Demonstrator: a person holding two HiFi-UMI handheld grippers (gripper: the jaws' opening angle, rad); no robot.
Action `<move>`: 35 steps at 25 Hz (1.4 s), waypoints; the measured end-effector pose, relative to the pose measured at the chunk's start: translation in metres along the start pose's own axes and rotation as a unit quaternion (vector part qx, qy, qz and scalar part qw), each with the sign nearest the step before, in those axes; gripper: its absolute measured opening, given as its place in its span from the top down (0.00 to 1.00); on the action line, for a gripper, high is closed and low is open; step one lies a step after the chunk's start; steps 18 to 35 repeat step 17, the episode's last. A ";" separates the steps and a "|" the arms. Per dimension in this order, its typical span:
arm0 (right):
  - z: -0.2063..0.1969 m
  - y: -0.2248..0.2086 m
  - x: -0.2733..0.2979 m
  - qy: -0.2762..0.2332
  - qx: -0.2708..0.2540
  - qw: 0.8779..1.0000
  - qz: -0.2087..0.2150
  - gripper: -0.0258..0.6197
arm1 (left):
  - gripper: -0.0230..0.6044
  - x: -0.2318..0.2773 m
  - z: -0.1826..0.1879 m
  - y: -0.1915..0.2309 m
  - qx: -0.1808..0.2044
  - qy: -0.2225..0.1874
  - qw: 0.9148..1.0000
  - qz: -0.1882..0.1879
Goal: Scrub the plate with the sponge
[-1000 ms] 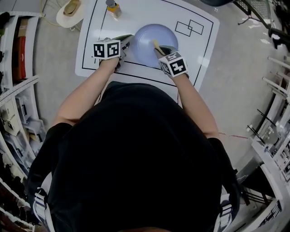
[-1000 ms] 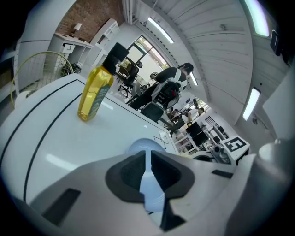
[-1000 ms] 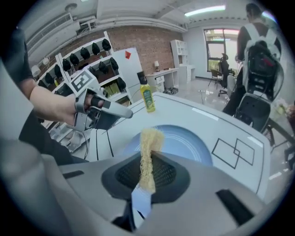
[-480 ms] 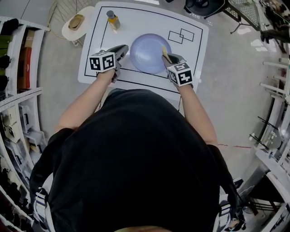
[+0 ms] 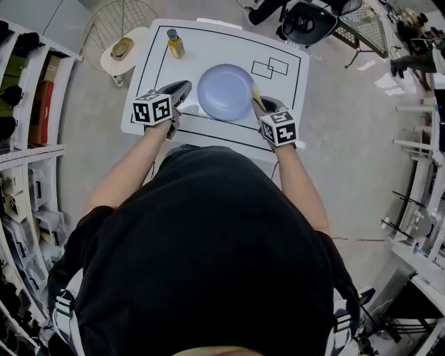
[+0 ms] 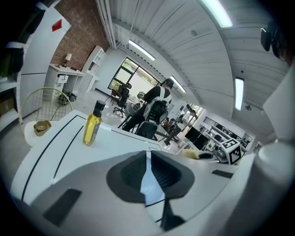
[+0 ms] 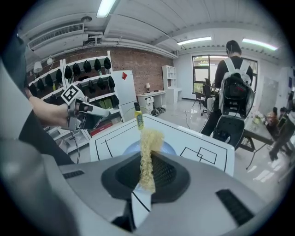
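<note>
A pale blue plate point(image 5: 224, 92) lies on the white table point(image 5: 292, 90). My left gripper point(image 5: 186, 86) hovers just off the plate's left rim with its jaws shut on nothing. Through the slit between them a sliver of the plate point(image 6: 148, 184) shows. At the plate's right rim my right gripper point(image 5: 258, 103) is shut on a thin yellow sponge point(image 5: 255, 90), which stands up squeezed between the pads point(image 7: 163, 173). In the right gripper view the sponge point(image 7: 147, 152) points toward the plate point(image 7: 131, 148) below it.
An oil bottle point(image 5: 175, 43) stands at the table's far left corner. Two overlapping rectangles point(image 5: 271, 67) are drawn at the far right. A stool with a small bowl point(image 5: 122, 47) and a wire basket point(image 5: 125, 14) stand left of the table, shelves point(image 5: 28, 83) further left, an office chair point(image 5: 306, 21) behind.
Both grippers have lifted up from the plate. The left has come off the plate's left rim. The right, with the sponge, has drawn back from over the plate to its right rim.
</note>
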State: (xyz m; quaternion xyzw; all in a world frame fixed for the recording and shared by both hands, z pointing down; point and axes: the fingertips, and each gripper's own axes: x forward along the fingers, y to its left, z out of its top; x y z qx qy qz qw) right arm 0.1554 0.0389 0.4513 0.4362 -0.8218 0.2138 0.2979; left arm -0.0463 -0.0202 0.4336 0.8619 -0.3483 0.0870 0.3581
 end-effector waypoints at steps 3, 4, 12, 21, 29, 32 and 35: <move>0.003 0.000 -0.016 -0.014 0.002 1.000 -0.006 0.91 | 0.91 -0.010 0.002 -0.007 0.005 -0.009 1.000 0.002; 0.005 0.002 -0.022 -0.019 0.002 1.000 -0.007 0.91 | 0.91 -0.014 0.001 -0.009 0.006 -0.011 1.000 0.003; 0.021 0.005 -0.055 -0.066 0.001 0.998 -0.016 0.91 | 0.91 -0.032 0.003 -0.021 0.018 -0.025 0.999 0.009; 0.022 0.005 -0.074 -0.081 0.000 0.996 -0.022 0.91 | 0.91 -0.043 0.003 -0.037 0.028 -0.031 0.999 0.007; 0.022 0.005 -0.074 -0.081 0.000 0.996 -0.022 0.91 | 0.91 -0.043 0.003 -0.037 0.028 -0.031 0.999 0.007; 0.022 0.005 -0.074 -0.081 0.000 0.996 -0.022 0.91 | 0.91 -0.043 0.003 -0.037 0.028 -0.031 0.999 0.007; 0.022 0.005 -0.074 -0.081 0.000 0.996 -0.022 0.91 | 0.91 -0.043 0.003 -0.037 0.028 -0.031 0.999 0.007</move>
